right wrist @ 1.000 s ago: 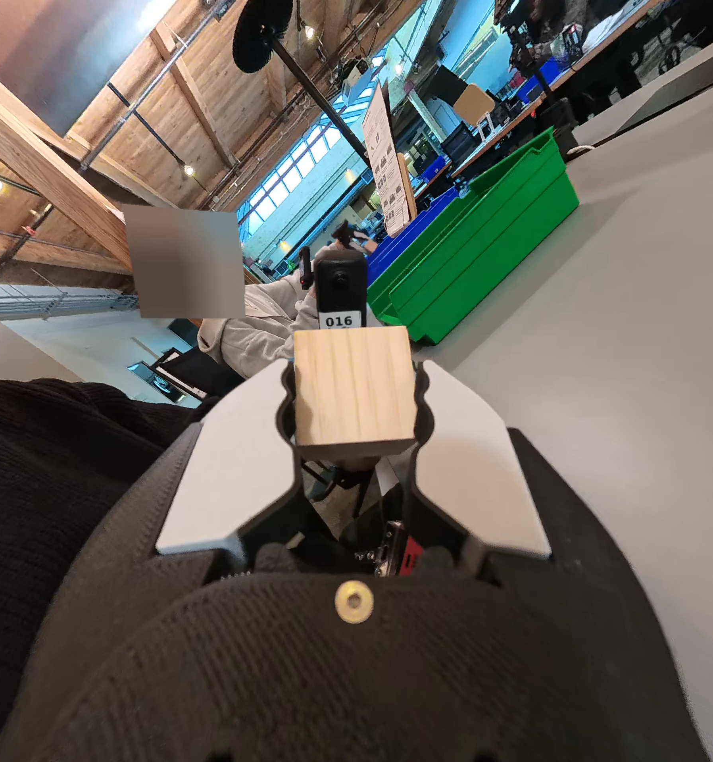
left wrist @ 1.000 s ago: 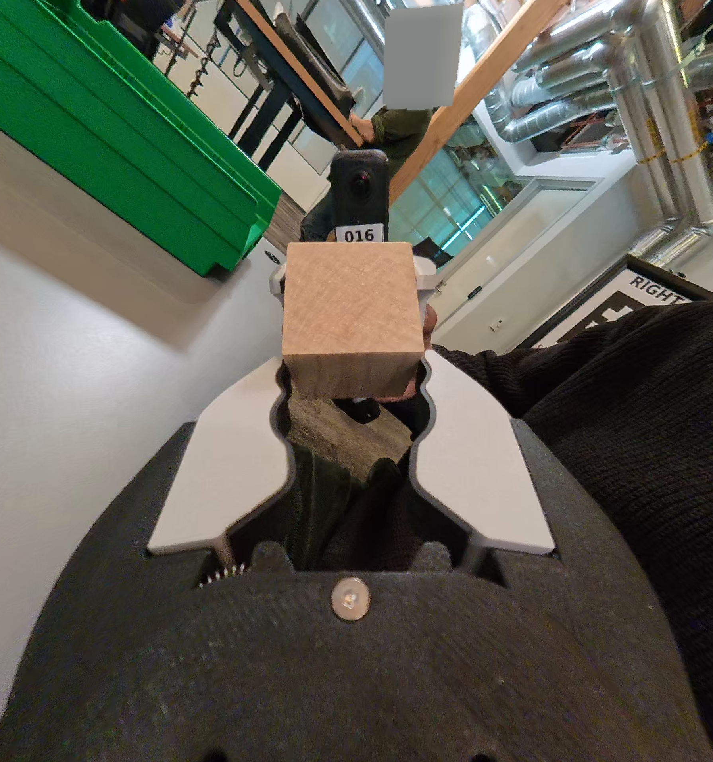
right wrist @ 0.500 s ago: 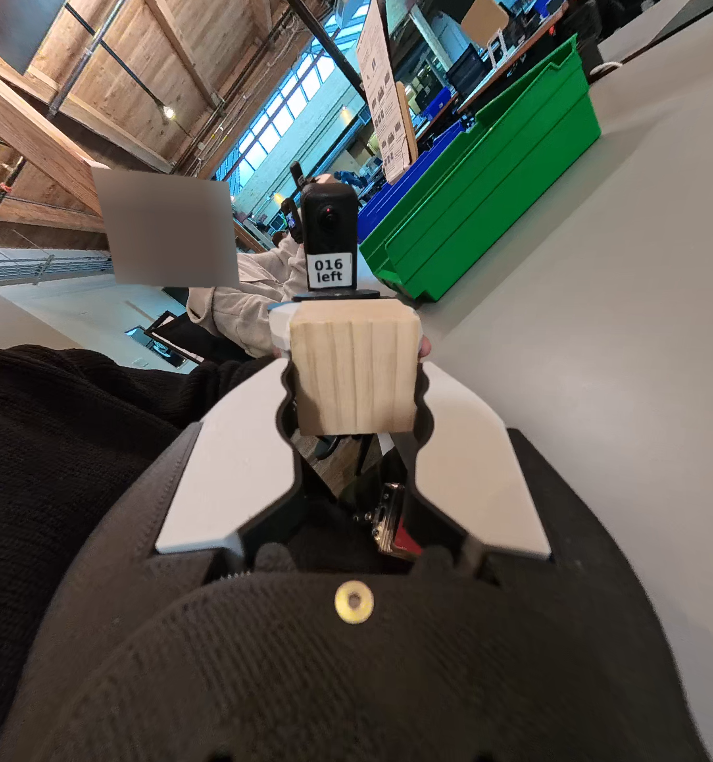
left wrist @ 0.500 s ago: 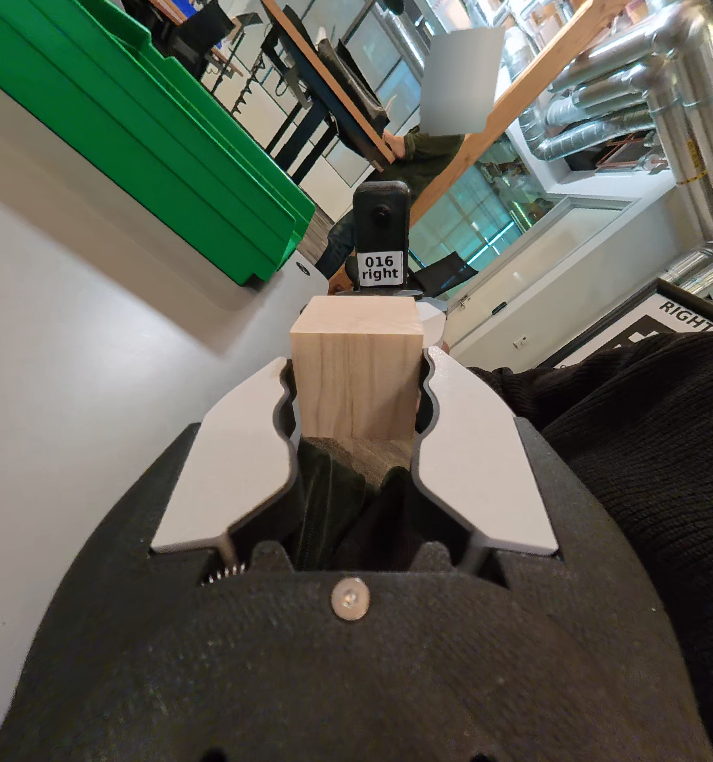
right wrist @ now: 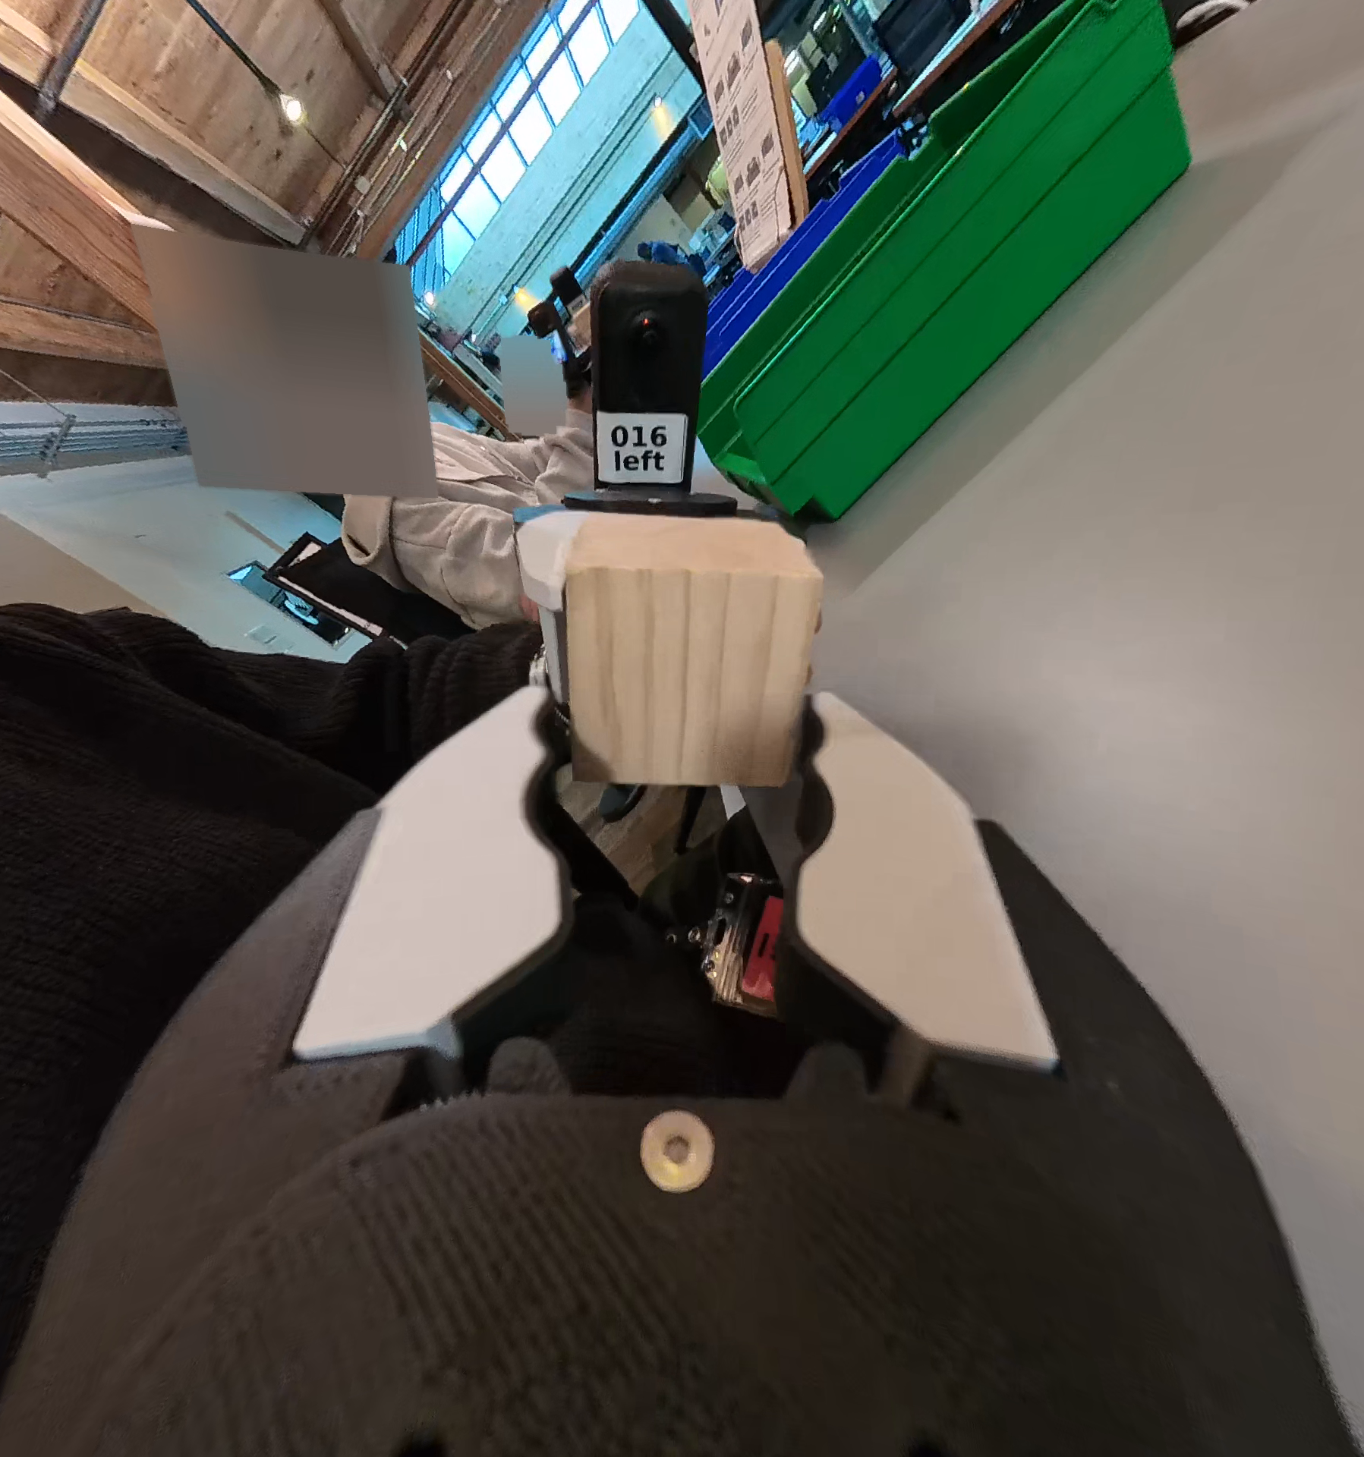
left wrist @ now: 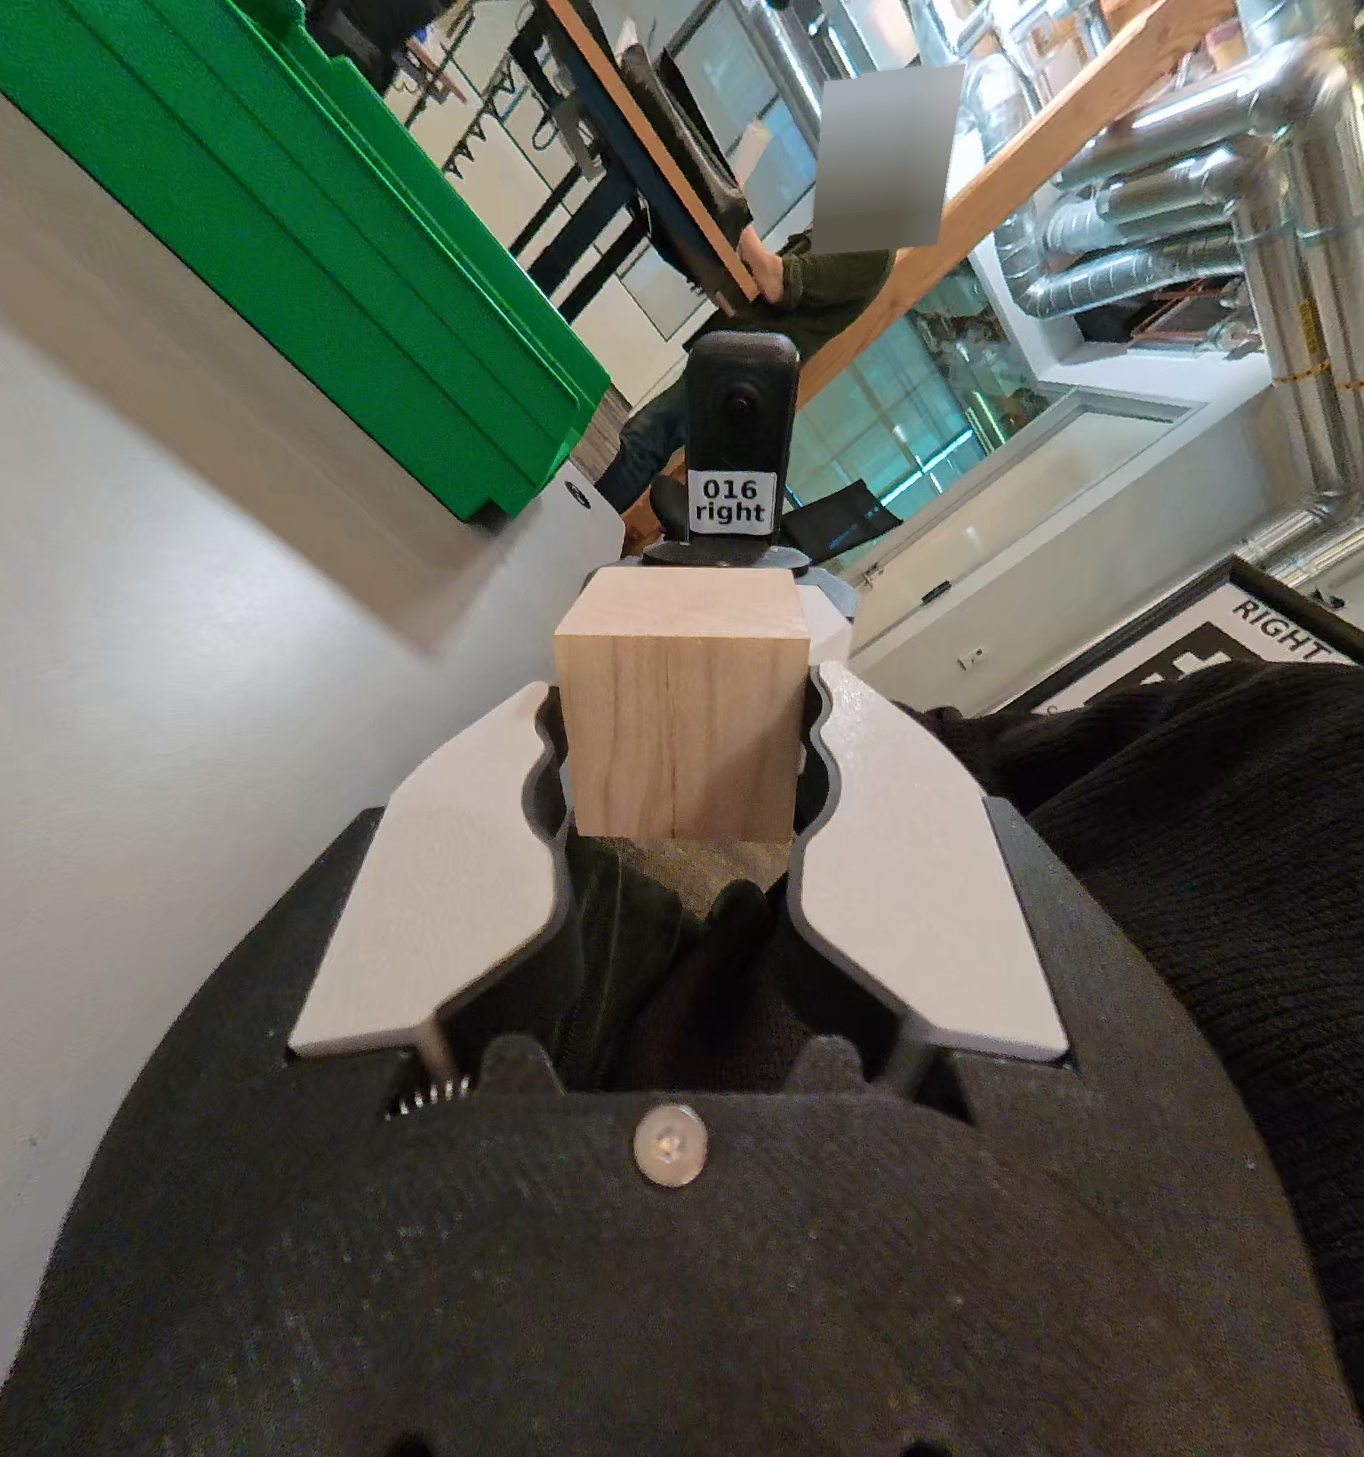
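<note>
in the left wrist view, the pale surface (left wrist: pixel 150 749) fills the left side, with stacked green bins (left wrist: pixel 284 236) on it farther off. at centre, the left gripper (left wrist: pixel 682 757) is clamped on a wooden block (left wrist: pixel 680 729), its pale fingers (left wrist: pixel 458 891) pressing the block's two side faces. the block sits square between them at the tips, grain running up and down, held in the air off the surface. right behind it stands the other gripper's black camera (left wrist: pixel 741 410) with a white sticker. a black knitted sleeve (left wrist: pixel 1215 907) fills the right side.

in the right wrist view, the sleeve lies at left. the right gripper (right wrist: pixel 682 749) faces the same block (right wrist: pixel 690 670), which sits at its very fingertips. its jaws flank only the block's lower corners, and whether they press it or stand just clear, i cannot tell. the left gripper's camera (right wrist: pixel 647 378) rises straight behind the block, so the two grippers point at each other, block between. green bins (right wrist: pixel 978 276) and blue bins (right wrist: pixel 781 260) stand on the surface at right.
</note>
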`<action>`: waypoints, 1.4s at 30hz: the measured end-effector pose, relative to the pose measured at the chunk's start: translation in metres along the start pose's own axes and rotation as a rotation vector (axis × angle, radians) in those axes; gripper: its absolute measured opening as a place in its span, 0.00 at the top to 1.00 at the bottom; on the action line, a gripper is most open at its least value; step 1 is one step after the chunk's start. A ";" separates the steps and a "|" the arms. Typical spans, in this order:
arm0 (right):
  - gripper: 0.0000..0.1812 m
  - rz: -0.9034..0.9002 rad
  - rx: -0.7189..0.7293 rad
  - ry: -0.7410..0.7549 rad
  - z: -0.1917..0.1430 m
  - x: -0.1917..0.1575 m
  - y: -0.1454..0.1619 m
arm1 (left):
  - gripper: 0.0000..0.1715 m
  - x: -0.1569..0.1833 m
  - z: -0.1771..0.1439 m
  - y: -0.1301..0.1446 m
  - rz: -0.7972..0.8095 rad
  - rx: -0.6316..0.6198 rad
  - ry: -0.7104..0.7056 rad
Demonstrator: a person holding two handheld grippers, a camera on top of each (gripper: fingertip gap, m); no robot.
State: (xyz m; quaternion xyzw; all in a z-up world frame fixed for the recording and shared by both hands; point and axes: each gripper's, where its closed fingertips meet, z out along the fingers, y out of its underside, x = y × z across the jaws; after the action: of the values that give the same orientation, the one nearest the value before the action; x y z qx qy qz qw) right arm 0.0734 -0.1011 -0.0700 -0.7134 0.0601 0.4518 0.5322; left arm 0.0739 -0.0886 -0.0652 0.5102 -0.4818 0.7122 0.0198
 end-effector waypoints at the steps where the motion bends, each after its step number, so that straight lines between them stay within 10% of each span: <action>1: 0.69 -0.002 -0.012 0.005 0.000 0.000 0.002 | 0.65 0.001 0.000 0.001 0.004 -0.004 0.002; 20: 0.68 -0.049 -0.015 0.022 -0.002 -0.003 -0.002 | 0.66 0.006 0.005 0.001 0.083 0.040 -0.019; 29: 0.68 -0.409 0.076 0.341 -0.098 0.011 -0.099 | 0.60 0.006 -0.001 -0.005 0.116 0.065 -0.029; 36: 0.68 -0.933 -0.626 0.841 -0.252 0.095 -0.192 | 0.63 0.005 0.004 0.005 0.084 -0.006 0.025; 42: 0.68 -0.830 -1.247 0.865 -0.329 0.183 -0.186 | 0.63 0.007 0.011 0.016 0.054 -0.074 0.097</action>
State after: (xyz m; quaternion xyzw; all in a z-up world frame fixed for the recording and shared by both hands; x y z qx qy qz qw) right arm 0.4770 -0.2172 -0.0606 -0.9487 -0.2668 -0.1399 0.0958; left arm 0.0695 -0.1086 -0.0704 0.4609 -0.5200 0.7178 0.0426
